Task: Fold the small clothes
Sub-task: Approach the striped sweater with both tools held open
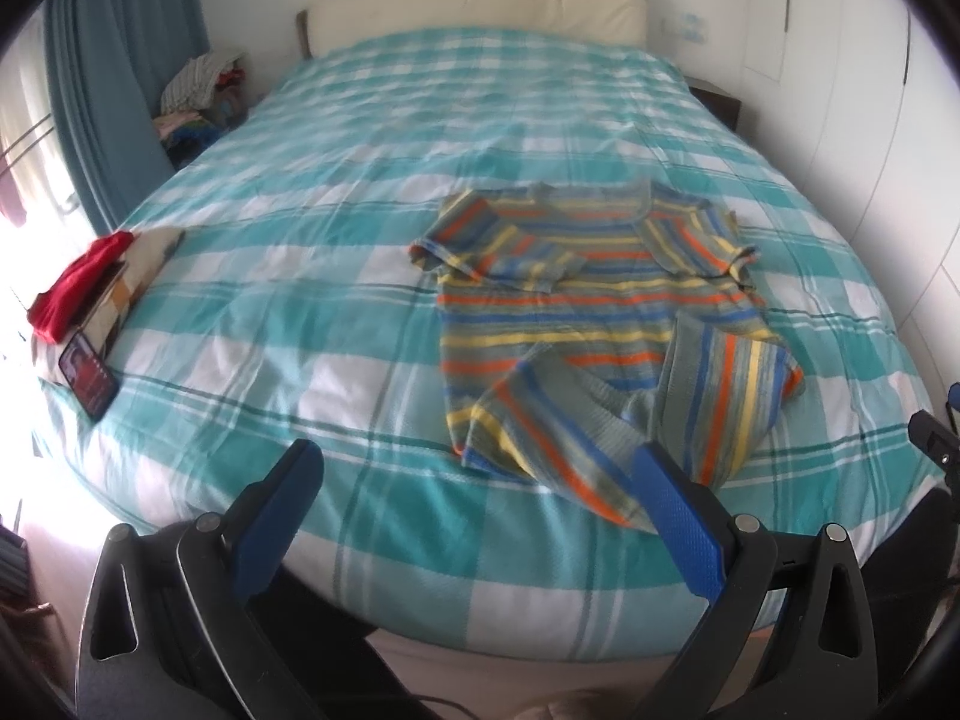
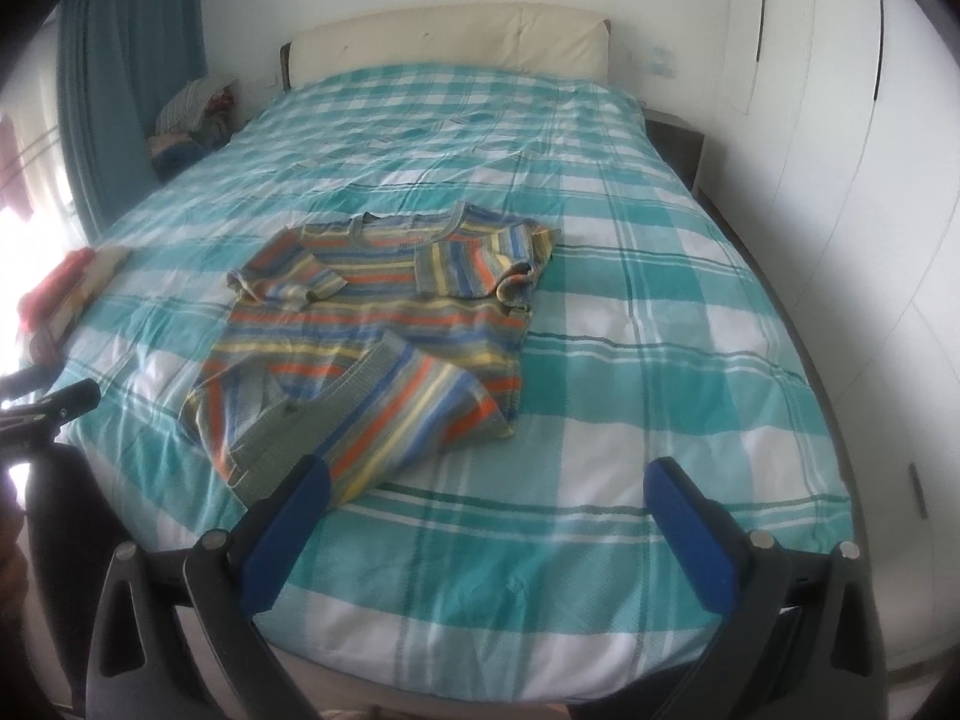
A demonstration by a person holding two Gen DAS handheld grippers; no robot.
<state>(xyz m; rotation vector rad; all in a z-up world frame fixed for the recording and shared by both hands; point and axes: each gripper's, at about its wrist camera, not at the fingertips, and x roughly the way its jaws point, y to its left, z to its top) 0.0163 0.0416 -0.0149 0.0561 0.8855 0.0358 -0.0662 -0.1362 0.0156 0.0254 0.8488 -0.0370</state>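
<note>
Both your grippers hang spread wide and empty over the near edge of the bed (image 2: 660, 360): left gripper (image 1: 477, 468), right gripper (image 2: 489, 480). Just beyond the left one's right finger lies the striped sweater (image 1: 600, 312), sleeves folded inward. Far off left, a phone (image 1: 87, 381) and red cloth (image 1: 78, 282).

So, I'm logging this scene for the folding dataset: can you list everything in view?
striped shirt: 1, grey with orange, blue, yellow stripes, on the bed, hem partly folded up
bed cover: 1, teal and white check
headboard: 1, cream, far end
red cloth: 1, bed's left edge, on a folded pile
phone: 1, dark, beside that pile
clothes heap: 1, mixed, by the teal curtain
left gripper: open, empty
right gripper: open, empty
</note>
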